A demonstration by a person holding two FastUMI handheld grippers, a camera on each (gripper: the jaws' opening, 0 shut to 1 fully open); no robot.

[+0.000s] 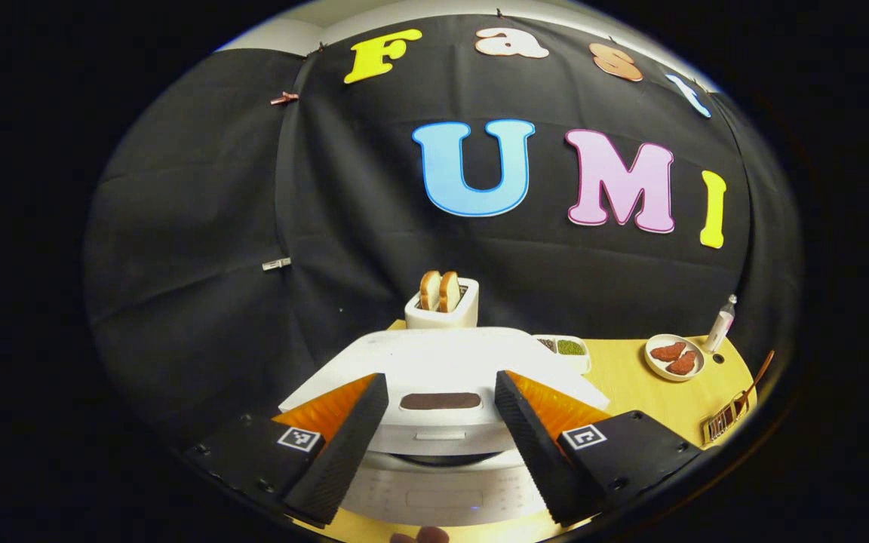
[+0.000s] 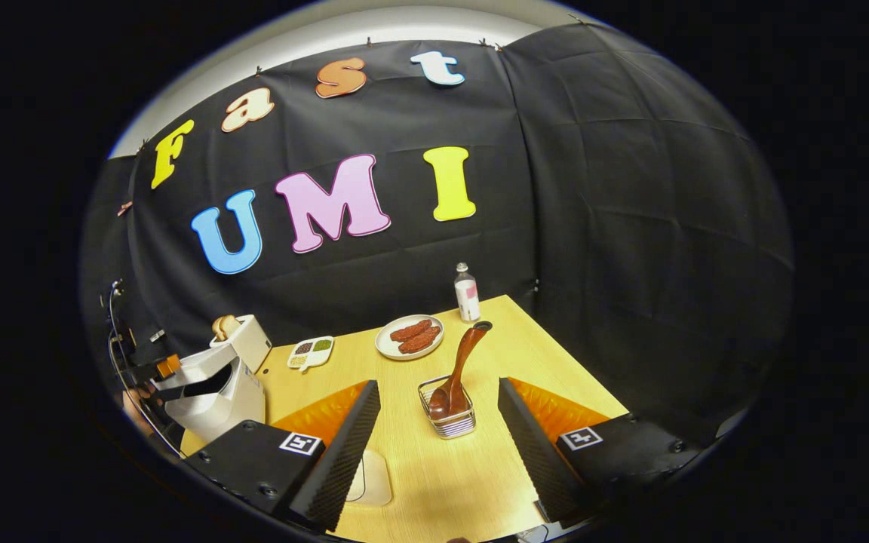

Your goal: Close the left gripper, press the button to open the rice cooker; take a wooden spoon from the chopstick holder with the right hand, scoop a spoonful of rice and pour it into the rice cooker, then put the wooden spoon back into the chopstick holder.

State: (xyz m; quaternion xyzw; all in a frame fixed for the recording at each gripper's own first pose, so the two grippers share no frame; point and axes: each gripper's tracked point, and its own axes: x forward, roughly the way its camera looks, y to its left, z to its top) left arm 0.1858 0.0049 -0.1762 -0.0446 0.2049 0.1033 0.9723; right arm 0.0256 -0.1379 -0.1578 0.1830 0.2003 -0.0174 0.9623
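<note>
We see the left gripper (image 1: 440, 445) spread wide, holding nothing, over the cooker (image 1: 442, 377), whose front edge is cut off. The right gripper (image 2: 438, 445) gapes empty before the spoon (image 2: 459, 369) in its holder (image 2: 449, 422), mid-table (image 2: 555, 362). The cooker's lid appears ajar.

Glossy white plastic rice cooker (image 1: 442, 377); wire-metal chopstick holder (image 2: 447, 413); polished wooden spoon (image 2: 461, 367); matt wood-grain table (image 2: 434, 475).

Divided dish (image 2: 311, 352) contents too small to tell apart
</note>
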